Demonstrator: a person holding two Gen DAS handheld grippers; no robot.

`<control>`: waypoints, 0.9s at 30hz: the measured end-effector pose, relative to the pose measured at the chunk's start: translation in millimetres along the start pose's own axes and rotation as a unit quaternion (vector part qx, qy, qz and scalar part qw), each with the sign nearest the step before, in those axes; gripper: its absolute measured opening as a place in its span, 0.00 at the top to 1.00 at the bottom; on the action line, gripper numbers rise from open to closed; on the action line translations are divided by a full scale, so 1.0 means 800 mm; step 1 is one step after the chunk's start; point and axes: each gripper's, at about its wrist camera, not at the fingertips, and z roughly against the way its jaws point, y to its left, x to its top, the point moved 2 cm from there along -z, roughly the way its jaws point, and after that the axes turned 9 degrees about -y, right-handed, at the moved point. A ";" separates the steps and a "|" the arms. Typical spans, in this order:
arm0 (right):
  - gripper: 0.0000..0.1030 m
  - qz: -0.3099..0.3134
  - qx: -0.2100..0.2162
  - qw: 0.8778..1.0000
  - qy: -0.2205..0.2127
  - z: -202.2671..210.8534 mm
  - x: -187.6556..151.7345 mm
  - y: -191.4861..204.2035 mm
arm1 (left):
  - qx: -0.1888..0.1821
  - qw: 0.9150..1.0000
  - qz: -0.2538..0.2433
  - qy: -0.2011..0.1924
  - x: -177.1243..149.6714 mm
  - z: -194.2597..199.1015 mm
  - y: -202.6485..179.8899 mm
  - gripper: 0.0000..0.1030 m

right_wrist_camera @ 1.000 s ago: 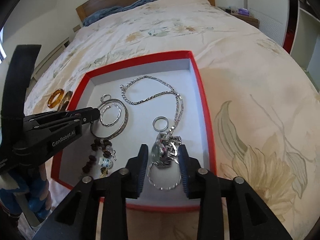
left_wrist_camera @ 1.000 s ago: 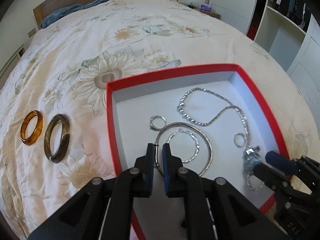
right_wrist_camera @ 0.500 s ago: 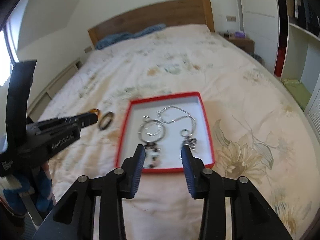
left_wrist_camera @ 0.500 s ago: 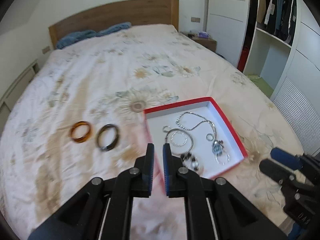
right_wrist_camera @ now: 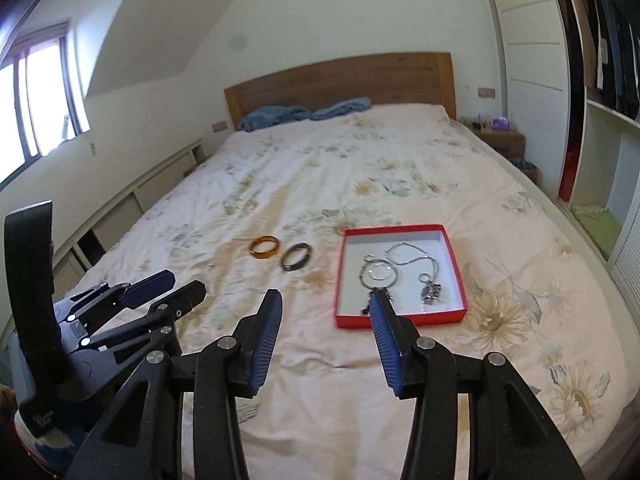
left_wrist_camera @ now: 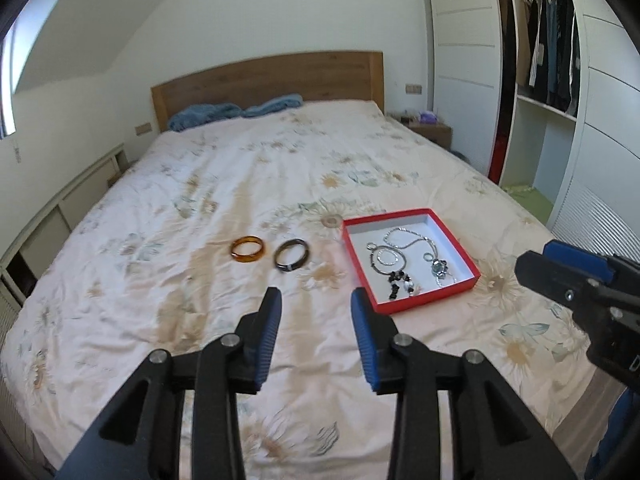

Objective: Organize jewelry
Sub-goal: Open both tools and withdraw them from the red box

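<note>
1. Red box (left_wrist_camera: pixel 412 304) lies on the bed (left_wrist_camera: pixel 240 184), toward the foot and the wardrobe side; wide bare bedspread all round it, mostly toward the headboard (left_wrist_camera: pixel 272 76).
2. In the box: silver chain (left_wrist_camera: pixel 408 238), hoop (left_wrist_camera: pixel 388 258), small ring (left_wrist_camera: pixel 428 257), dark beads (left_wrist_camera: pixel 396 282).
3. Amber bangle (left_wrist_camera: pixel 247 249) and dark bangle (left_wrist_camera: pixel 291 260) lie outside, left of the box, side by side, apart.
4. Left gripper (left_wrist_camera: pixel 316 300): fingers (left_wrist_camera: pixel 268 328) part-spread, opening, nothing between them; above bedspread, short of the box.
5. Right gripper (right_wrist_camera: pixel 326 304): fingers (right_wrist_camera: pixel 386 340) part-spread, opening, empty.
6. Right view alone shows the window (right_wrist_camera: pixel 36 104); left view shows hanging clothes (left_wrist_camera: pixel 548 44).
</note>
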 end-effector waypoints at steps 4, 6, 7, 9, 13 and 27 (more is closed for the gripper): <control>0.56 -0.001 0.008 1.000 -0.009 0.023 -0.007 0.023 | 0.013 1.000 0.003 -0.018 -0.006 0.032 0.017 0.67; 0.56 0.002 0.010 1.000 -0.013 0.030 -0.010 0.032 | 0.018 0.999 0.006 -0.027 -0.007 0.046 0.024 0.67; 0.56 0.005 0.011 1.000 -0.014 0.034 -0.011 0.037 | 0.020 0.999 0.008 -0.030 -0.008 0.051 0.028 0.67; 0.56 0.009 0.011 1.000 -0.016 0.040 -0.011 0.046 | 0.022 0.999 0.012 -0.035 -0.010 0.060 0.033 0.67; 0.55 0.018 0.013 1.000 -0.020 0.048 -0.013 0.062 | 0.027 0.999 0.014 -0.041 -0.014 0.069 0.040 0.67; 0.52 0.012 0.031 0.999 0.012 -0.011 -0.024 0.070 | 0.052 0.998 0.046 0.012 -0.043 0.007 0.083 0.67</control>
